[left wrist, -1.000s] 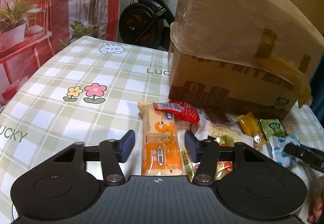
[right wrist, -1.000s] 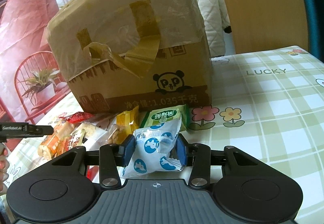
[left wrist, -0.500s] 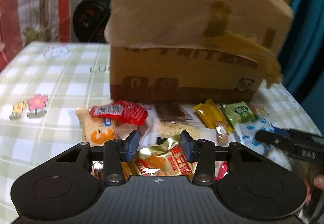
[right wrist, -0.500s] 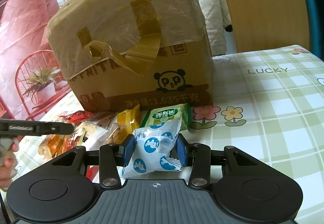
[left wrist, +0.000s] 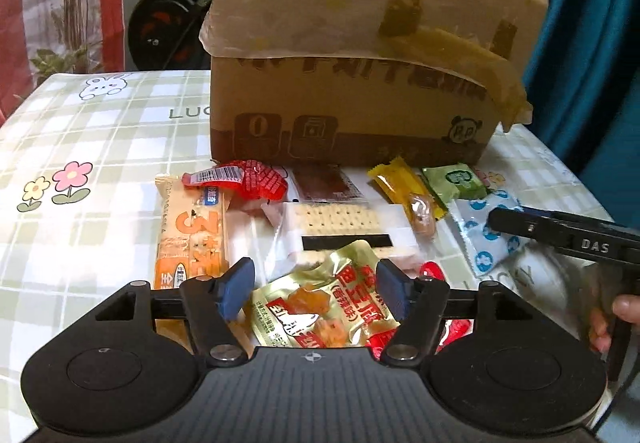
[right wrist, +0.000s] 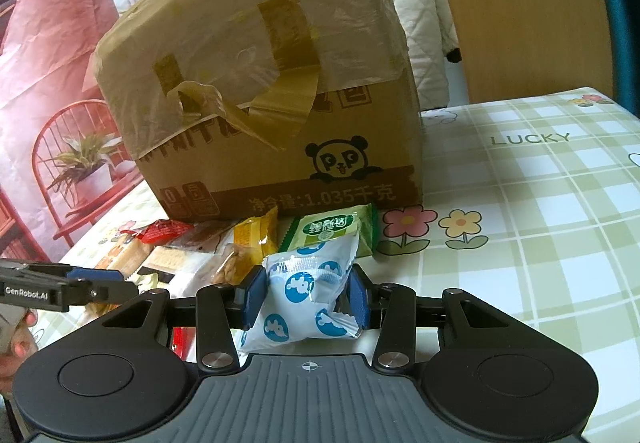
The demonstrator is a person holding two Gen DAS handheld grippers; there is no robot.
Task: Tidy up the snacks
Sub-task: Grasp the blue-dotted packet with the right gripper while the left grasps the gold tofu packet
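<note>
Your left gripper [left wrist: 316, 291] hangs over the gold pouch [left wrist: 320, 307], jaws just opened wider and standing clear on either side of it, so nothing is gripped yet. Your right gripper [right wrist: 306, 297] is clenched on the blue-and-white packet [right wrist: 308, 299], both pads pressing its sides, with the packet low over the tablecloth [right wrist: 540, 223].

You look to be mid-sort: one snack in the right, the next being lined up on the left. The next move probably calls for lowering the left jaws around the pouch's crinkled middle and closing gently; the foil is slick and may slide.

Ahead of your left gripper, count one of each: an orange biscuit pack [left wrist: 192, 235] ahead and left, a red wrapper [left wrist: 248, 179] beyond it, a cracker pack [left wrist: 340, 231] straight ahead, a dark brown sachet [left wrist: 324, 183] behind that, a yellow packet [left wrist: 404, 183] and a green packet [left wrist: 456, 179] ahead to the right. Something red [left wrist: 434, 271] peeks out by the right jaw; what it is, you cannot tell. One cardboard box [left wrist: 352, 91] stands behind them all.
</note>
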